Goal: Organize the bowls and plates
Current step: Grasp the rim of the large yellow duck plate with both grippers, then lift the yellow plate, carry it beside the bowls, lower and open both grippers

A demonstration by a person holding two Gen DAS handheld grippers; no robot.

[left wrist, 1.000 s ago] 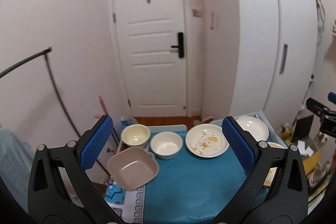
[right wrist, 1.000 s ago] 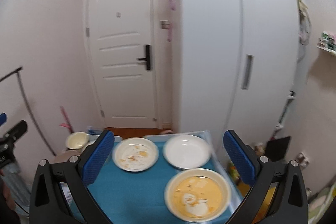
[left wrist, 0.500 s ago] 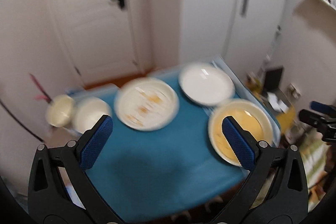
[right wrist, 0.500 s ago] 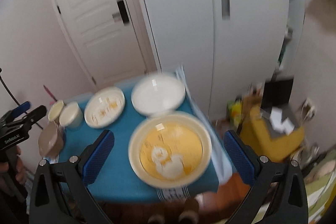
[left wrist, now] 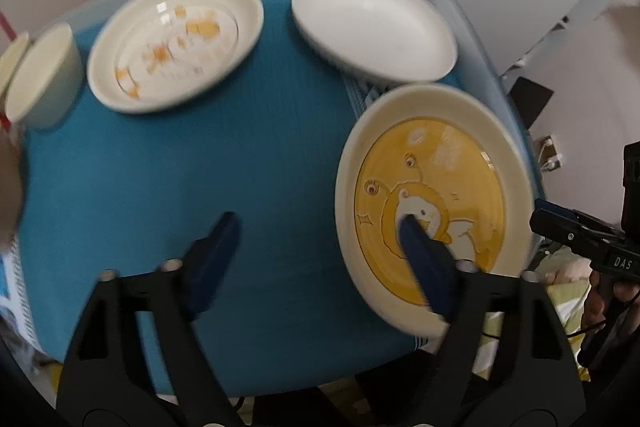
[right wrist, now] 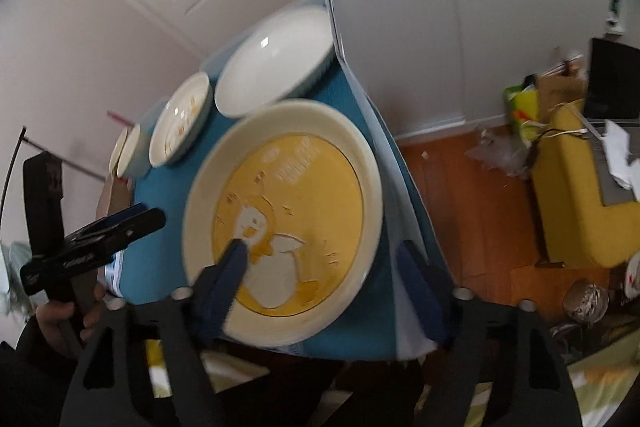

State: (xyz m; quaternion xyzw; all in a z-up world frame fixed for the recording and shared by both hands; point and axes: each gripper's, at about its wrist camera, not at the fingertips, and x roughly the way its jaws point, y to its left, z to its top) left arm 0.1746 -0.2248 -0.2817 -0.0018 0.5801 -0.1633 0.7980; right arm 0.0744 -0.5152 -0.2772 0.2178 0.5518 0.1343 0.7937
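A yellow plate (left wrist: 432, 187) with a cartoon picture lies at the near right of the blue-clothed table (left wrist: 160, 167). My left gripper (left wrist: 317, 219) straddles its left rim. One finger is over the plate and the other over the cloth. The jaws are closing and do not press on the rim. My right gripper (right wrist: 320, 245) straddles the right rim of the same yellow plate (right wrist: 288, 195), also closing without contact. Behind it lie a stained plate (left wrist: 176, 39) and a white plate (left wrist: 372, 27). A white bowl (left wrist: 44, 75) stands at the far left.
The table's near edge is just under both grippers. Past its right side are a wooden floor (right wrist: 460, 195) and a yellow seat (right wrist: 580, 195) with clutter. A white wardrobe and a door stand behind. A hand (right wrist: 60, 319) holds the left gripper.
Both grippers have dropped and tipped down from facing the door to looking onto the table. Their jaws have narrowed, and each now straddles a rim of the yellow plate.
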